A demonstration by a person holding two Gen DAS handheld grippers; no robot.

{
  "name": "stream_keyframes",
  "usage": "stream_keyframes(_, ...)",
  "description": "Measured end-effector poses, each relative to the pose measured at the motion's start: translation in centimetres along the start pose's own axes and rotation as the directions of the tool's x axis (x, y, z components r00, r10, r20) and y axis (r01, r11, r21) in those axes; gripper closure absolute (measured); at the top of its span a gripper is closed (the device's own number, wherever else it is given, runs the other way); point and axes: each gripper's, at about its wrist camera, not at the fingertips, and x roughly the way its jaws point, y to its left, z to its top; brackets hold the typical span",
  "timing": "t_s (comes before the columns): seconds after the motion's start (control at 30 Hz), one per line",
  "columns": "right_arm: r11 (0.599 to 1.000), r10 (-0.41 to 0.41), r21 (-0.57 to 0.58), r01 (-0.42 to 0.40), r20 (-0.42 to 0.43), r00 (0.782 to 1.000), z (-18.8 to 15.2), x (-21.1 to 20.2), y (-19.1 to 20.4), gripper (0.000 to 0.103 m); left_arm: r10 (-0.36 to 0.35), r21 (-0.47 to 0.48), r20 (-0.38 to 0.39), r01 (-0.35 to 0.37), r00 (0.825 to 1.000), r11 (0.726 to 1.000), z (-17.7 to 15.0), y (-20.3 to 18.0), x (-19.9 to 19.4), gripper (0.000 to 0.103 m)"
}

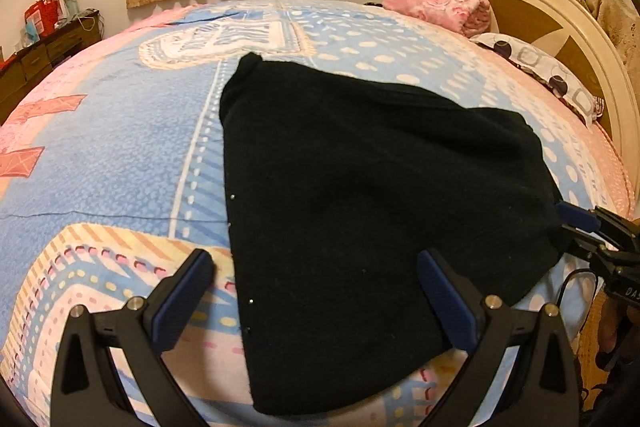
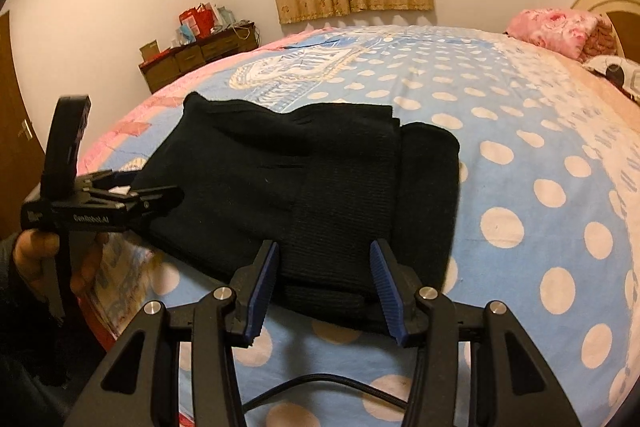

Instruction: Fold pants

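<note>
The black pants (image 1: 360,211) lie folded in a flat pile on the bed; they also show in the right wrist view (image 2: 320,187), with the ribbed waistband nearest. My left gripper (image 1: 316,291) is open, its fingers wide apart above the near edge of the pants, holding nothing. My right gripper (image 2: 324,287) is open, its blue pads either side of the waistband end, not clamped. The right gripper shows at the right edge of the left wrist view (image 1: 576,223). The left gripper shows at the left of the right wrist view (image 2: 160,195), in a hand.
The bed cover (image 1: 120,155) is blue and pink with dots. A pink blanket (image 1: 436,7) and a patterned pillow (image 1: 540,67) lie by the headboard (image 1: 560,19). A wooden dresser (image 2: 192,59) with bags stands by the far wall. A cable (image 2: 320,387) trails below my right gripper.
</note>
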Motion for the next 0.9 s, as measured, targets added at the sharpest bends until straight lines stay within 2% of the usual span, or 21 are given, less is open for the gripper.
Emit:
stream_keyframes(0.13,1.0,-0.007,0.004,0.007,-0.01,1.0,0.3,-0.3,0.2,0.051,0.014,0.003,0.003,-0.014,1.0,1.0,-0.1,0.0,-0.4,0.0)
stream_keyframes(0.23,1.0,-0.025,0.013,0.025,-0.021,0.999,0.5,-0.8,0.3,0.044,0.027,0.005,0.009,-0.027,1.0,1.0,-0.2,0.0,-0.8,0.0)
stream_keyframes(0.57,0.994,-0.089,0.06,0.088,0.011,0.996,2.0,-1.1,-1.0,0.044,0.058,-0.001,0.023,-0.058,0.998,0.998,-0.3,0.6,-1.4,0.0)
stream_keyframes(0.67,0.99,-0.128,0.052,0.128,-0.013,0.992,2.0,-0.1,-1.2,0.044,0.048,-0.017,0.011,-0.048,0.999,0.999,-0.3,1.1,-1.1,0.0)
stream_keyframes(0.7,0.991,-0.126,0.048,0.126,-0.02,0.992,1.8,0.3,-1.3,0.044,0.045,-0.023,0.008,-0.045,0.999,0.999,-0.4,1.3,-1.1,0.0)
stream_keyframes(0.8,0.99,-0.131,0.049,0.131,-0.016,0.991,1.5,0.5,-1.7,0.035,0.044,-0.02,0.009,-0.043,0.999,0.999,-0.3,1.3,-1.1,0.0)
stream_keyframes(0.9,0.991,-0.09,0.098,0.091,-0.018,0.996,1.5,0.1,-2.7,0.033,0.068,-0.021,0.032,-0.068,0.997,0.997,0.1,1.4,-1.8,0.0)
